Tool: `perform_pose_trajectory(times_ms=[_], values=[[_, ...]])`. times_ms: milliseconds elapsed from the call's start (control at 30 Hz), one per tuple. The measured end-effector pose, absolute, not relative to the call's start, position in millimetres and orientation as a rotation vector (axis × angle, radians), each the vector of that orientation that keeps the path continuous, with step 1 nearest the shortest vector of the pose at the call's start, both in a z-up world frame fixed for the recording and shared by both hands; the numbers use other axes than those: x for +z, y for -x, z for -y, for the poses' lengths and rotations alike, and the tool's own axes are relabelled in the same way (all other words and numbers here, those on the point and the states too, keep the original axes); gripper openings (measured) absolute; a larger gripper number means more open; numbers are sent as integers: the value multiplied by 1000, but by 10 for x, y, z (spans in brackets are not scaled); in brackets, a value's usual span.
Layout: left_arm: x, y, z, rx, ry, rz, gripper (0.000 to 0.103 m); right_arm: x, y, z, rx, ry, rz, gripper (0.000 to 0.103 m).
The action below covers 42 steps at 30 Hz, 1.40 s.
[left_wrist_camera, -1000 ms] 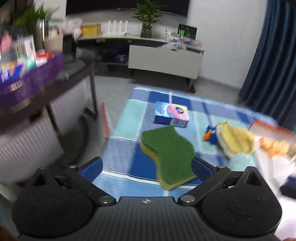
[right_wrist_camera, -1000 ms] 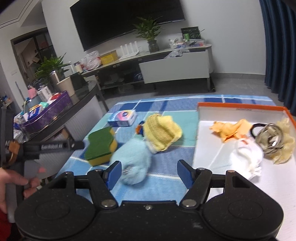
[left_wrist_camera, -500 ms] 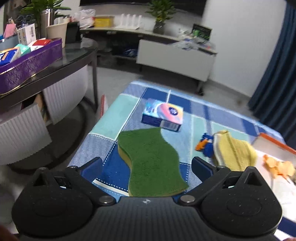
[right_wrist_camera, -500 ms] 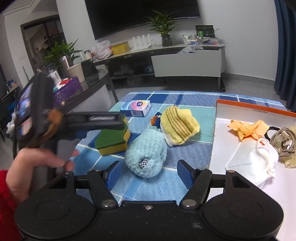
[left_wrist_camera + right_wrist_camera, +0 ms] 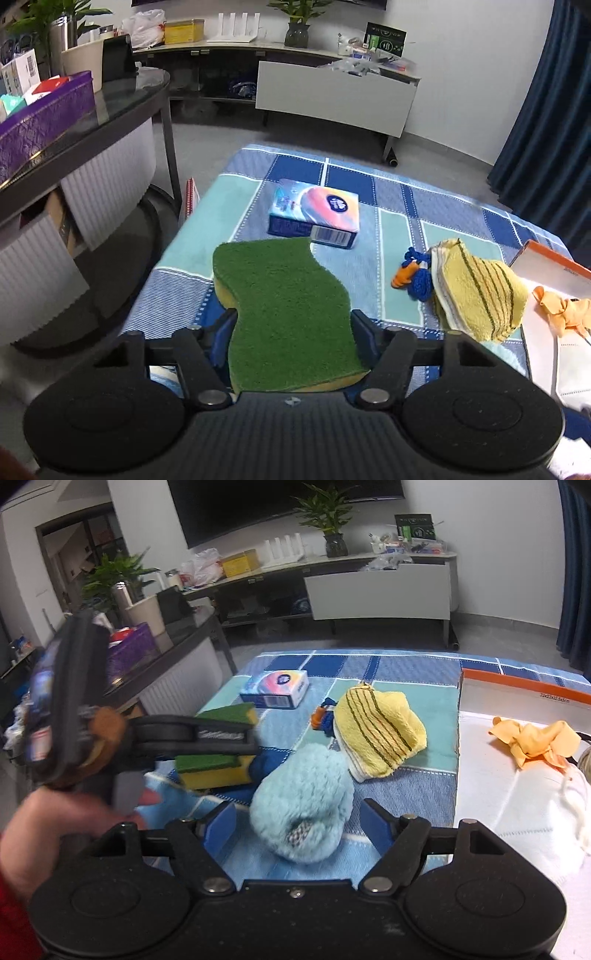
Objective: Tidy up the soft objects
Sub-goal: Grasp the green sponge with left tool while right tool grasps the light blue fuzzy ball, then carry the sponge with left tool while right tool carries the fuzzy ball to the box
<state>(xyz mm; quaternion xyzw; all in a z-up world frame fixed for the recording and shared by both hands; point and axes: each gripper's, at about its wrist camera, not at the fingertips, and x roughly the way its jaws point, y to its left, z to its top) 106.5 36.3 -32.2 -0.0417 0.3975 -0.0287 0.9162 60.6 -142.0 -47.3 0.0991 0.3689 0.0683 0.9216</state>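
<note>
A green-topped yellow sponge (image 5: 284, 306) lies on the blue chequered cloth (image 5: 399, 206). My left gripper (image 5: 291, 332) is closing on it, and its blue pads press against both sides. The right wrist view shows the sponge (image 5: 214, 771) clamped from the left. A fluffy light-blue soft thing (image 5: 303, 805) sits between the fingers of my right gripper (image 5: 297, 827), whose jaws are opening and do not touch it. A yellow striped cloth (image 5: 376, 731) lies just behind it.
A tissue pack (image 5: 317, 210) and a small blue-orange knitted piece (image 5: 413, 273) lie on the cloth. At the right is an orange-rimmed white tray (image 5: 517, 686) holding an orange cloth (image 5: 532, 738) and a white mask (image 5: 535, 827). A dark side table with a purple basket (image 5: 44, 110) stands left.
My left gripper's jaws have come in from wide open onto the sponge's sides. My right gripper has moved closer, so the fluffy blue thing now sits between its fingers.
</note>
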Motion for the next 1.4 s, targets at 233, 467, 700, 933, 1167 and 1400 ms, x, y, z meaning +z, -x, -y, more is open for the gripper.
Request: perform_pose_trajectory(times_ms=[233, 467, 700, 933, 1167, 1400], values=[[-150, -962, -486, -46, 85, -777, 66, -676, -846, 1341, 114, -200, -809, 76], [30, -795, -570, -49, 91, -734, 66, -554, -675, 1372, 109, -191, -757, 71], [141, -562, -538, -69, 86, -721, 66, -267, -388, 1489, 95, -160, -691, 71], [190, -372, -506, -92, 84, -714, 66, -24, -52, 1611, 72, -159, -651, 71], [291, -168, -486, -102, 69, -688, 66, 132, 281, 1768, 27, -166, -616, 71], [306, 54, -330, -137, 45, -674, 66, 193, 523, 1866, -7, -172, -598, 71]])
